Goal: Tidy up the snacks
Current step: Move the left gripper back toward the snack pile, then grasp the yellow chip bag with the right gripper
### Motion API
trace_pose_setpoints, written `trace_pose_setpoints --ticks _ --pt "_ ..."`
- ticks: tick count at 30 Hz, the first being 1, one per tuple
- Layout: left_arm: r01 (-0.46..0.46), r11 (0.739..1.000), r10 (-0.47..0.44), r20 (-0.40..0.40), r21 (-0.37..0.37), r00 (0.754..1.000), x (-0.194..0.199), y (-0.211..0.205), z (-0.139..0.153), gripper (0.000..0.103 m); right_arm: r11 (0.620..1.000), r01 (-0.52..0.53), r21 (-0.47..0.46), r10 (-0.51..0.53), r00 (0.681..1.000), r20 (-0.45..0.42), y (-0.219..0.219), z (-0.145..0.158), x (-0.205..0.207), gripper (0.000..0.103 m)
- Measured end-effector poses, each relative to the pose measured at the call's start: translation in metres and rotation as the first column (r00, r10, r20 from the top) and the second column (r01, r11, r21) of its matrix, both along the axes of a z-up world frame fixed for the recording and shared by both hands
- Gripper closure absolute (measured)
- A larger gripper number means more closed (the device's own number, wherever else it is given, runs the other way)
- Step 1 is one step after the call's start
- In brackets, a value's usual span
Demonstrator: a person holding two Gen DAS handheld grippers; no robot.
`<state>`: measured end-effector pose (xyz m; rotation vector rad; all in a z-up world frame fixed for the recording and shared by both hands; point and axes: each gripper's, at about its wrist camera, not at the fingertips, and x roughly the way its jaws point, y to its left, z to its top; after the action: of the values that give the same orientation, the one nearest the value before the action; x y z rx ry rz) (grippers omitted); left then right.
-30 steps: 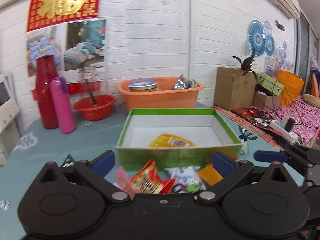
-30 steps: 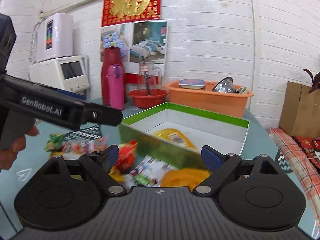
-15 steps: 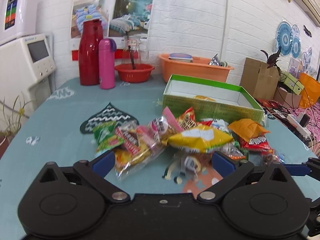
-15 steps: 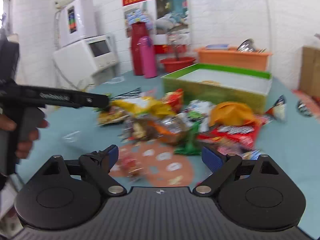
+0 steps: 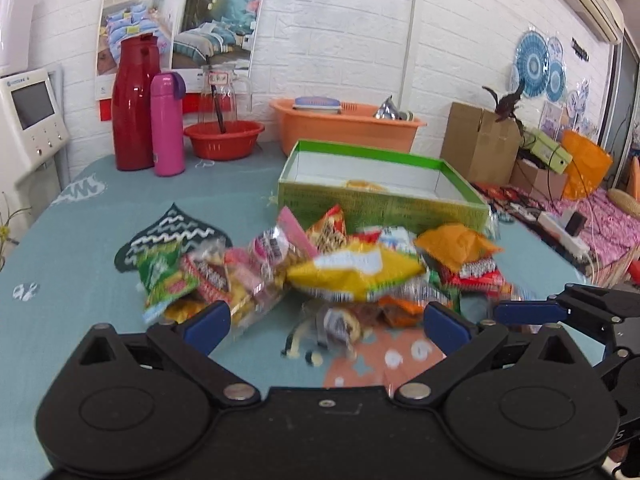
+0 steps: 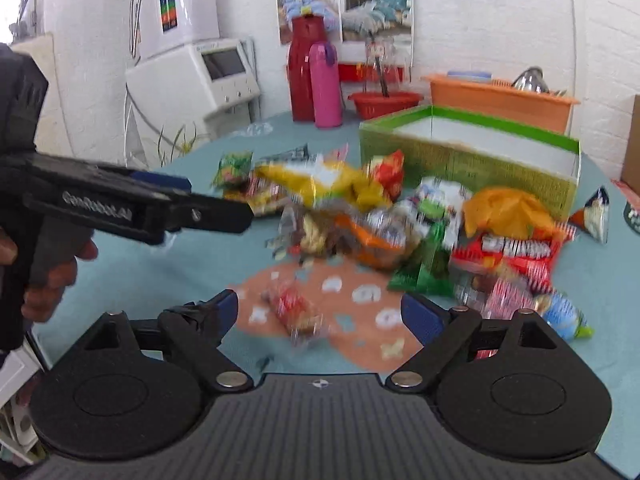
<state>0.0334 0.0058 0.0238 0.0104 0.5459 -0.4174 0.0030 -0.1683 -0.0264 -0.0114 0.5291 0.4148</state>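
Observation:
A heap of snack packets (image 5: 352,268) (image 6: 384,216) lies on the teal tablecloth in front of a green cardboard box (image 5: 384,200) (image 6: 472,160). A yellow packet (image 5: 362,182) sits inside the box. My left gripper (image 5: 326,320) hovers open just before the heap, nothing between its blue pads; from the right wrist view it reaches in from the left (image 6: 176,196). My right gripper (image 6: 320,314) is open above a small red packet (image 6: 296,308), holding nothing. Its tip shows at the right edge of the left wrist view (image 5: 528,312).
At the back stand a red flask (image 5: 134,104), a pink bottle (image 5: 167,120), a red bowl (image 5: 224,140) and an orange basin (image 5: 344,128). A white machine (image 6: 192,68) stands at the far left. A cardboard carton (image 5: 480,144) and clutter lie to the right.
Both grippers have drawn back from the green box, so the whole snack heap now lies ahead of them. Both stayed open.

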Motion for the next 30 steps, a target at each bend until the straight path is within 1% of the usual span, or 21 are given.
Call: trace_pose_setpoints --ticks 3,5,8,10,11,12,13,15,16,20,22,23,24,25,27,30 --pt "-0.007 1.0 0.007 -0.001 -0.026 1.0 0.02 -0.001 0.009 0.0 1.0 0.012 -0.004 -0.012 0.999 0.051 0.002 0.015 0.019 0.0" --pt "-0.01 1.0 0.01 -0.014 -0.021 1.0 0.032 -0.005 0.01 0.0 0.999 -0.013 -0.045 0.016 0.997 0.079 0.01 0.019 0.034 0.0" --pt "0.005 1.0 -0.005 -0.045 -0.006 0.999 0.045 -0.014 0.004 0.0 0.991 -0.035 -0.132 0.047 0.995 0.089 0.023 0.017 0.054 0.0" --pt "0.015 1.0 -0.015 -0.068 -0.005 0.998 0.05 -0.018 -0.002 0.007 0.986 -0.051 -0.158 0.064 0.995 0.079 0.027 0.012 0.065 0.0" --pt "0.023 1.0 -0.024 -0.081 -0.01 0.996 0.053 -0.019 -0.006 0.01 0.985 -0.055 -0.161 0.067 0.995 0.069 0.029 0.01 0.07 0.0" --pt "0.033 0.999 -0.034 -0.095 -0.016 0.995 0.055 -0.02 -0.009 0.018 0.985 -0.059 -0.16 0.069 0.996 0.058 0.028 0.008 0.074 0.0" --pt "0.041 0.999 -0.043 -0.106 -0.021 0.993 0.056 -0.021 -0.011 0.02 0.986 -0.061 -0.155 0.069 0.996 0.048 0.027 0.006 0.076 0.0" --pt "0.049 0.999 -0.051 -0.109 -0.024 0.993 0.057 -0.023 -0.015 0.02 0.988 -0.064 -0.143 0.07 0.997 0.043 0.025 0.003 0.078 0.0" --pt "0.048 0.998 -0.051 -0.11 -0.028 0.993 0.058 -0.023 -0.015 0.019 0.988 -0.067 -0.142 0.075 0.996 0.054 0.024 0.003 0.076 0.0" --pt "0.034 0.997 -0.042 -0.123 -0.066 0.991 0.066 -0.019 -0.013 0.017 0.985 -0.076 -0.154 0.088 0.993 0.072 0.025 0.003 0.076 0.0" --pt "0.04 0.997 -0.049 -0.132 -0.069 0.99 0.068 -0.019 -0.014 0.02 0.984 -0.071 -0.162 0.085 0.993 0.077 0.027 0.003 0.078 0.0" --pt "0.031 0.998 -0.037 -0.13 -0.054 0.991 0.068 -0.019 -0.014 0.019 0.985 -0.073 -0.157 0.085 0.993 0.077 0.027 0.003 0.079 0.01" --pt "0.028 0.998 -0.034 -0.131 -0.051 0.991 0.068 -0.019 -0.014 0.02 0.986 -0.078 -0.149 0.09 0.993 0.073 0.026 0.003 0.08 0.017" --pt "0.028 0.998 -0.036 -0.134 -0.061 0.99 0.069 -0.017 -0.015 0.019 0.986 -0.074 -0.147 0.086 0.994 0.075 0.025 0.003 0.079 0.02" --pt "0.024 0.997 -0.035 -0.143 -0.077 0.989 0.071 -0.016 -0.015 0.019 0.986 -0.083 -0.144 0.095 0.992 0.08 0.024 0.004 0.078 0.022" --pt "0.029 0.998 -0.037 -0.143 -0.062 0.989 0.071 -0.019 -0.017 0.018 0.985 -0.079 -0.151 0.092 0.992 0.087 0.025 0.004 0.078 0.021"
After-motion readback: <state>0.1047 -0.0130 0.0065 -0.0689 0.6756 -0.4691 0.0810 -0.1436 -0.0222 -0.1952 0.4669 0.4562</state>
